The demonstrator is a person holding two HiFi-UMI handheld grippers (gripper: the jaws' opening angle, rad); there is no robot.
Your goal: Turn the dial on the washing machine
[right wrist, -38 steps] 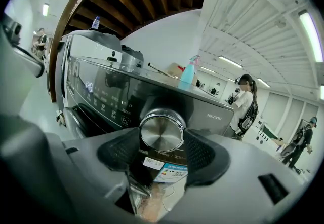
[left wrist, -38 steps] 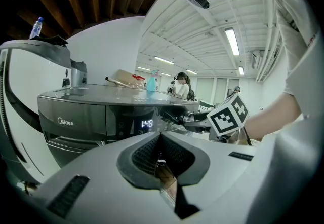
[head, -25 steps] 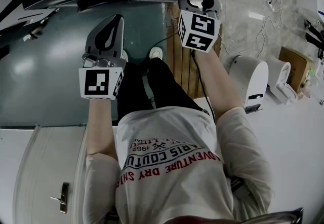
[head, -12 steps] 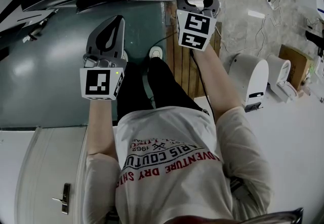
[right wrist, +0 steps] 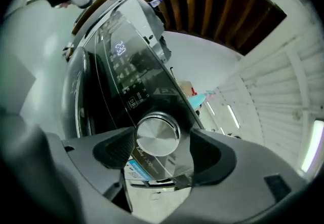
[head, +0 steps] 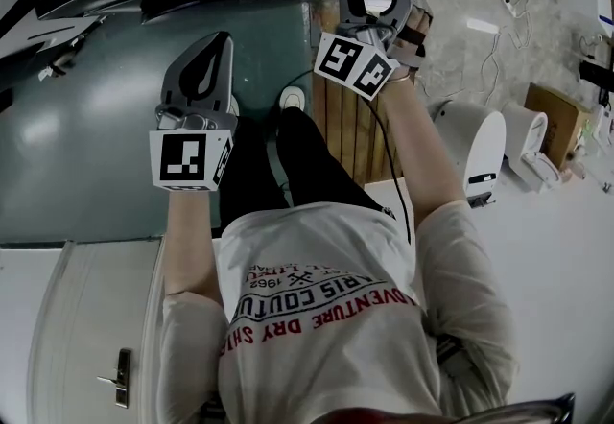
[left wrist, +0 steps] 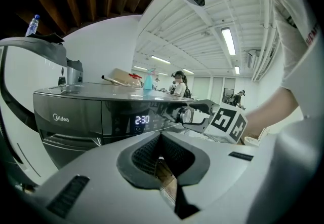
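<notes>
We have the right gripper [right wrist: 161, 153] up at the washer [left wrist: 76, 116] panel, top of the head view, right of centre. Its jaws have just been opening and now stand wide. The dial [right wrist: 158, 136] sits between them, centre of the right gripper view. There's a gap on its right side and the left pad is close by, so we call it let go, nothing held. The left gripper [left wrist: 161, 139] hangs at middle left of the head view, jaws together, empty, off the machine. The display [left wrist: 142, 119] is lit.

Risks, as we judge them: the dial is smooth metal, so an off-centre re-grip could slip and turn nothing. Backing out sideways could catch the rim and knock the setting off. The near pad could also drag it.
</notes>
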